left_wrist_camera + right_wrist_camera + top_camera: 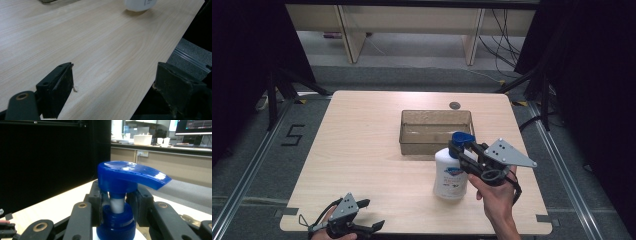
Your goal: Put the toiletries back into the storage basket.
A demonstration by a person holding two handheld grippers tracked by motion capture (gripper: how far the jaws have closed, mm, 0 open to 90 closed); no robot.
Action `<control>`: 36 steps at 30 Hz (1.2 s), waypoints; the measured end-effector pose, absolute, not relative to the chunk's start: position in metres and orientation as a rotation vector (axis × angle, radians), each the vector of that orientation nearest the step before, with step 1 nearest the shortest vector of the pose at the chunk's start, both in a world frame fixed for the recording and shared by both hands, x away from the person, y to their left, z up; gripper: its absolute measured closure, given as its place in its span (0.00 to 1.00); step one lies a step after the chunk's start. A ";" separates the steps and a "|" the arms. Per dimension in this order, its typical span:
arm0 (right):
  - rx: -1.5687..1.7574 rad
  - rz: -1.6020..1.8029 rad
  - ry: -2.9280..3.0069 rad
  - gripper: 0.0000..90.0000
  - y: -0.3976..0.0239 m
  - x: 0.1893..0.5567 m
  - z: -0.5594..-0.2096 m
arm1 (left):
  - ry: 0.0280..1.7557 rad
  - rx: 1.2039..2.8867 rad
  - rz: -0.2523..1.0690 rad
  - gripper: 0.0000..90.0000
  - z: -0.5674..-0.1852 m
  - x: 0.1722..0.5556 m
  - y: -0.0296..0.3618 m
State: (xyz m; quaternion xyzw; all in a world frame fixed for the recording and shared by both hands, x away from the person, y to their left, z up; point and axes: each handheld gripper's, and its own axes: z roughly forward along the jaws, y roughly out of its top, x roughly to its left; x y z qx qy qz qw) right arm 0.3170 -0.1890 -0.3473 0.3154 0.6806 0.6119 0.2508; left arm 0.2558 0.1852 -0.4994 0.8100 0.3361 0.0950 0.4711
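So nearest me, my left gripper (371,215) sits idle at the table's (362,150) near-left edge, jaws wide apart, nothing between them; in the left gripper view it's bare wood ahead and the bottle's white base far off at the top. Right side is where the work is: my right gripper (460,150) is clamped on the neck of the pump bottle (451,175), just under the blue pump head (125,176). In the right gripper view the pads press on both sides of the white stem above the blue collar, so the grip looks made. Bottle stands upright on the table, base apparently down on the wood in the high view, near the right-front, not lifted as far as I can tell. Beyond it, just behind and touching nothing, is the clear brown bin (437,131), empty from what I see. My read: grasp done, lift and placing in the bin left, if that's the goal. Nozzle points toward the bin side.
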 end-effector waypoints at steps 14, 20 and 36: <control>0.856 1.664 1.789 0.73 -0.197 0.326 -0.325 | 0.836 1.992 0.244 0.16 -0.499 0.256 0.186; 0.862 1.661 1.782 0.73 -0.197 0.331 -0.321 | 0.837 1.994 0.246 0.16 -0.498 0.256 0.186; 0.849 1.673 1.748 0.73 -0.197 0.350 -0.297 | 0.837 1.994 0.247 0.16 -0.498 0.256 0.186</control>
